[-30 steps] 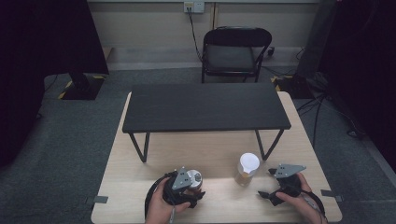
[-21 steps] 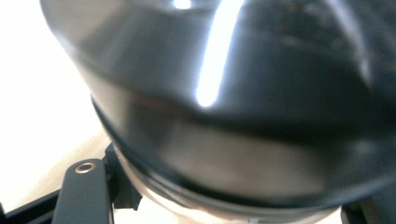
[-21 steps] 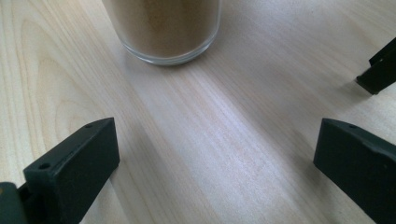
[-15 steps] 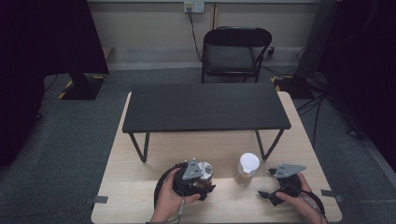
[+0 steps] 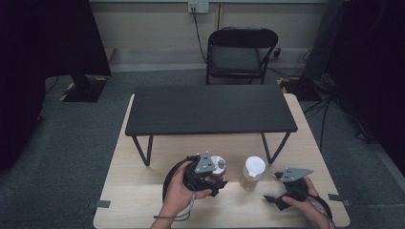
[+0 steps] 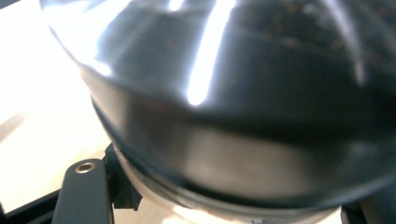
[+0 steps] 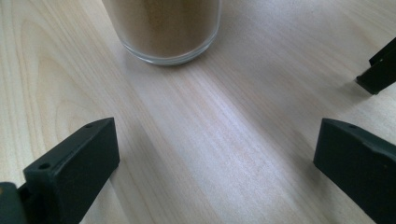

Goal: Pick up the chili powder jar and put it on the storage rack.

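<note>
My left gripper point(image 5: 216, 174) is shut on a round shiny metal container point(image 5: 219, 165) and holds it a little above the light wooden table point(image 5: 143, 191). In the left gripper view the container's point(image 6: 243, 93) dark reflective wall sits very close, with one black finger point(image 6: 84, 191) at its lower left. A glass jar point(image 5: 252, 172) with a white lid and brown contents stands just right of the held container. My right gripper point(image 5: 277, 187) rests low on the table to the right of the jar. Its jaws stand wide open with bare wood between them, and the jar's base point(image 7: 163, 28) is just ahead.
A low black bench-like stand point(image 5: 210, 109) on thin legs spans the far half of the table. A black chair point(image 5: 239, 55) stands on the floor beyond it. Dark equipment lines both sides of the room. A black part point(image 7: 379, 67) shows at the right gripper view's edge.
My left gripper has risen and shifted right toward the jar, carrying the metal container. The right gripper and the jar have stayed put.
</note>
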### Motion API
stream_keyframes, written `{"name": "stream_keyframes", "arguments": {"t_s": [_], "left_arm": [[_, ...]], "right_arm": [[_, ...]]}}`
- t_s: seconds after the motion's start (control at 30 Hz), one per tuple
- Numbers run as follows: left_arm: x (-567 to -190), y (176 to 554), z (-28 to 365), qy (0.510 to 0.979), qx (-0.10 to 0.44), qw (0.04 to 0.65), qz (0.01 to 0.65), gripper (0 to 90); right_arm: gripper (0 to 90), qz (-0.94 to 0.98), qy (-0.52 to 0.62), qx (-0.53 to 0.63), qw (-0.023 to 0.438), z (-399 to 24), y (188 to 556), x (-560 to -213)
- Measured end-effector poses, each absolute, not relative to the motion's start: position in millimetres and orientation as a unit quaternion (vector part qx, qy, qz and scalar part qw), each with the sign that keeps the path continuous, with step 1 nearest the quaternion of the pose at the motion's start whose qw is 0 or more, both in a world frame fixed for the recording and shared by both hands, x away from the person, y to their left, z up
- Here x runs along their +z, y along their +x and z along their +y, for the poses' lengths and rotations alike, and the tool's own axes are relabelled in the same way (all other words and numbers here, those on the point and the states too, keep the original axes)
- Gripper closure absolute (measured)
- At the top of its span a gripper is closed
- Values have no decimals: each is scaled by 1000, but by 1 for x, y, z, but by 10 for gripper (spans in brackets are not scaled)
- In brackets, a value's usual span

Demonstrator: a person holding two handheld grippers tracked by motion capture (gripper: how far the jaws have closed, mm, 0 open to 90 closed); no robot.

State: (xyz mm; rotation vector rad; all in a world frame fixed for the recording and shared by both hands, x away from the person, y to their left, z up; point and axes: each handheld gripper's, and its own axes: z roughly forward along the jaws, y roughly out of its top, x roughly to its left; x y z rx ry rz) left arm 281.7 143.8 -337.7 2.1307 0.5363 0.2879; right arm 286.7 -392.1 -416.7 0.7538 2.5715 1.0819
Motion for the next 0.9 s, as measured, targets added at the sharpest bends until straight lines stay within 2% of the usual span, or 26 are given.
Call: {"name": "stream_keyframes", "arguments": {"t_s": [0.9], "left_arm": [[-269,305,137,861,120,447,210,309]], "right_arm": [[0,883,259,371,126,-392,287,-417]]}}
